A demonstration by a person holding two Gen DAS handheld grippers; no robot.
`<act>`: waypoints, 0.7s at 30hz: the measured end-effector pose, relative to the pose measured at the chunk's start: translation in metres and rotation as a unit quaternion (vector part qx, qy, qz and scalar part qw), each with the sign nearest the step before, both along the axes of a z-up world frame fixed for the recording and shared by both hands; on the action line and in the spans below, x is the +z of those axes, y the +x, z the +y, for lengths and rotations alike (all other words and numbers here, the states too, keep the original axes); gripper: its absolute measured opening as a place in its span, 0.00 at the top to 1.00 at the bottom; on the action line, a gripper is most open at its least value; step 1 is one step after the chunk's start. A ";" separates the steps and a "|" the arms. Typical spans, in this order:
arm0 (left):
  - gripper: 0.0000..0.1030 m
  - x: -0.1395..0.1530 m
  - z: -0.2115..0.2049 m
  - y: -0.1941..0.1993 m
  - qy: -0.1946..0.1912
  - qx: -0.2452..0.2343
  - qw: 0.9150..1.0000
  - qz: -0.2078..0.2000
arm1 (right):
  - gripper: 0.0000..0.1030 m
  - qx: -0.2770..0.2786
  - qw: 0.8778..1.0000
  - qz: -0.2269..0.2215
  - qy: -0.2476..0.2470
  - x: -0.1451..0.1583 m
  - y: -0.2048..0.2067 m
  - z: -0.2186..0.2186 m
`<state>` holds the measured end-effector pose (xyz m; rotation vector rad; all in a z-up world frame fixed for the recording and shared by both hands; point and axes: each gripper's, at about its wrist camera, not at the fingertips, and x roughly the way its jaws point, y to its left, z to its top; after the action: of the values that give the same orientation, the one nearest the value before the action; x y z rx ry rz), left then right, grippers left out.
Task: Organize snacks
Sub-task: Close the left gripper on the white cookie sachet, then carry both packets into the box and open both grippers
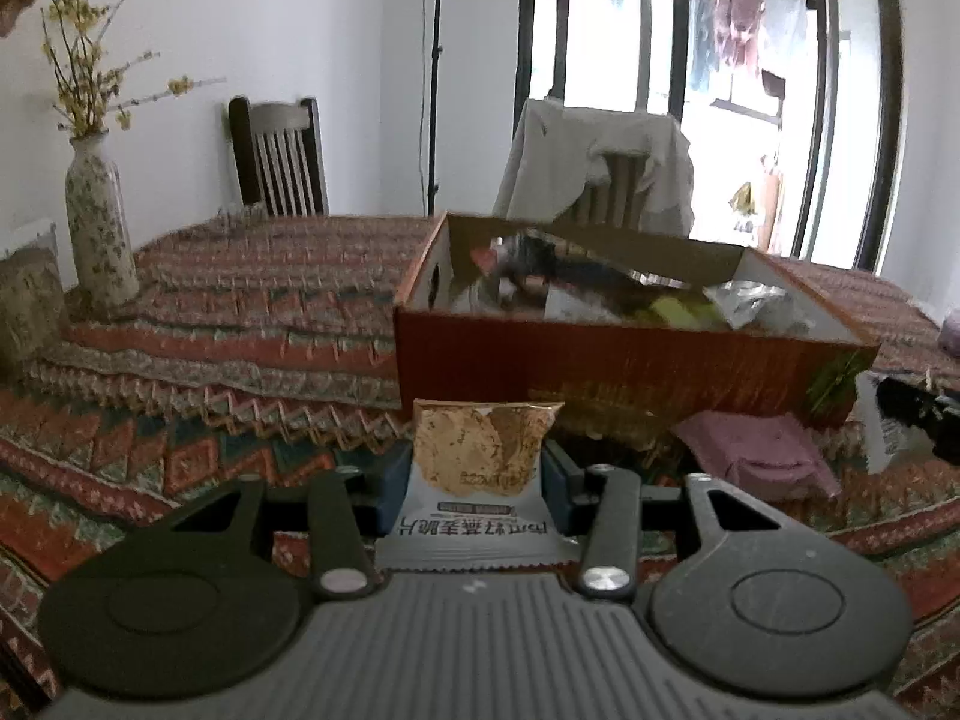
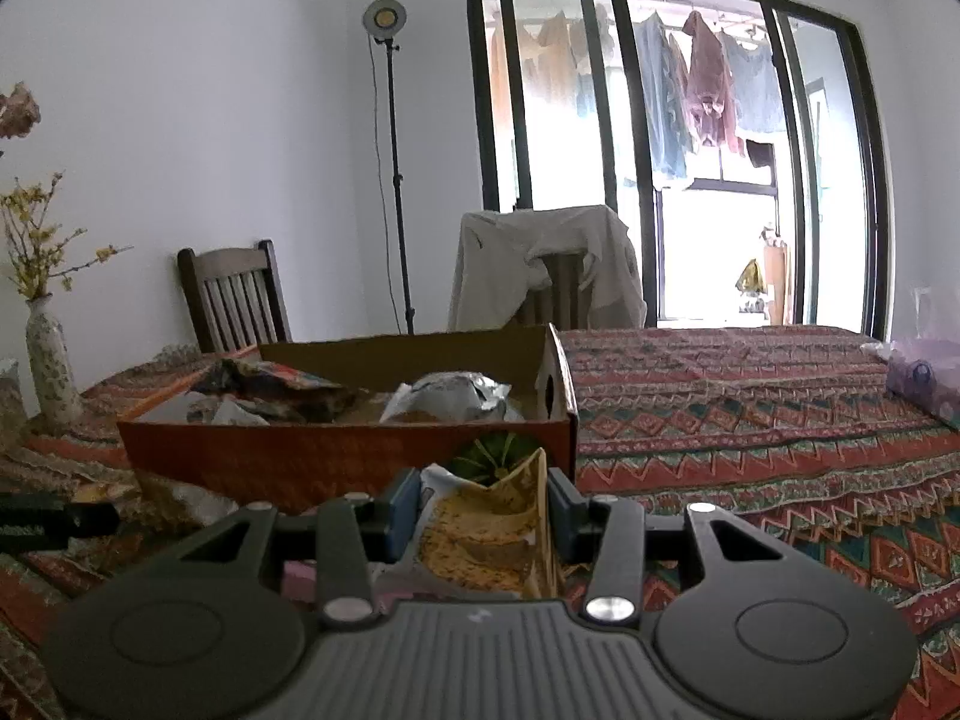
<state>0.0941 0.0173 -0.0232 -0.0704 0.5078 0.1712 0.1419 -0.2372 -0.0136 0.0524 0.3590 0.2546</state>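
Note:
My left gripper [image 1: 477,474] is shut on a white and tan cracker packet [image 1: 480,468], held just in front of the red cardboard box [image 1: 600,369]. The box holds several snack packets, among them a silver one [image 1: 747,300]. My right gripper [image 2: 483,510] is shut on a crumpled yellow-tan snack packet [image 2: 480,534], held close to the near right corner of the same box [image 2: 336,456]. A silver packet [image 2: 450,396] lies inside the box in this view.
A pink packet [image 1: 762,444] lies on the patterned tablecloth [image 1: 210,324] to the right of my left gripper. A flowered vase [image 1: 99,222] stands at the far left. Two chairs [image 1: 279,156] stand behind the table, one draped with a cloth [image 2: 540,264]. A lilac bag [image 2: 924,378] sits at the far right.

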 end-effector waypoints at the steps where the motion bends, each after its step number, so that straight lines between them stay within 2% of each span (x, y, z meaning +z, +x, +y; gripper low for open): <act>1: 0.55 0.003 0.000 -0.002 0.000 -0.002 1.000 -0.005 | 0.58 -0.001 1.000 -0.004 0.000 0.001 -0.001 0.000; 11: 0.55 0.034 -0.009 0.005 0.008 -0.036 0.998 -0.058 | 0.58 0.009 0.999 -0.037 -0.011 0.026 -0.005 0.012; 21: 0.55 0.056 -0.019 0.037 0.003 -0.059 0.994 -0.094 | 0.58 0.016 0.997 -0.068 -0.025 0.065 0.028 0.038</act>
<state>0.1313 -0.0016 0.0325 -0.0507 0.3224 0.0500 0.1697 -0.1989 0.0514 -0.0210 0.2303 0.2798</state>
